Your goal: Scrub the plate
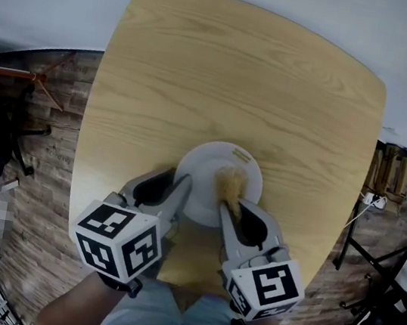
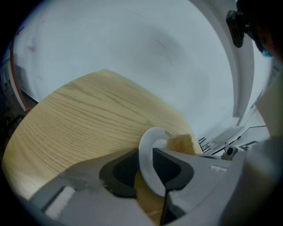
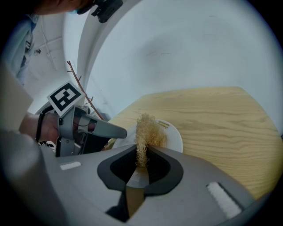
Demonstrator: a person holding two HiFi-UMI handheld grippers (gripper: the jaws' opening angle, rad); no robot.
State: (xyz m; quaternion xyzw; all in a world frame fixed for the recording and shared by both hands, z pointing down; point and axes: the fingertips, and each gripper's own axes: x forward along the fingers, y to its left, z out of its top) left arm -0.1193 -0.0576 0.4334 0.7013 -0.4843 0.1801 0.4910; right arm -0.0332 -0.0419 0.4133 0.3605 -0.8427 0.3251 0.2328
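Observation:
A white plate (image 1: 201, 188) lies on the round wooden table (image 1: 226, 70) near its front edge. My left gripper (image 1: 183, 187) is shut on the plate's left rim; in the left gripper view the rim (image 2: 148, 152) stands between both jaws and touches them. My right gripper (image 1: 231, 207) is shut on a tan fibrous scrubber (image 1: 231, 182) that rests on the plate's right half. In the right gripper view the scrubber (image 3: 148, 130) sticks up from between the jaws over the plate (image 3: 175, 137), with the left gripper's finger (image 3: 110, 130) just left of it.
The table's front edge is right below both grippers, and the person's legs (image 1: 163, 320) are under it. Dark wooden floor (image 1: 44, 156) lies to the left. A metal frame with clutter (image 1: 396, 227) stands at the right.

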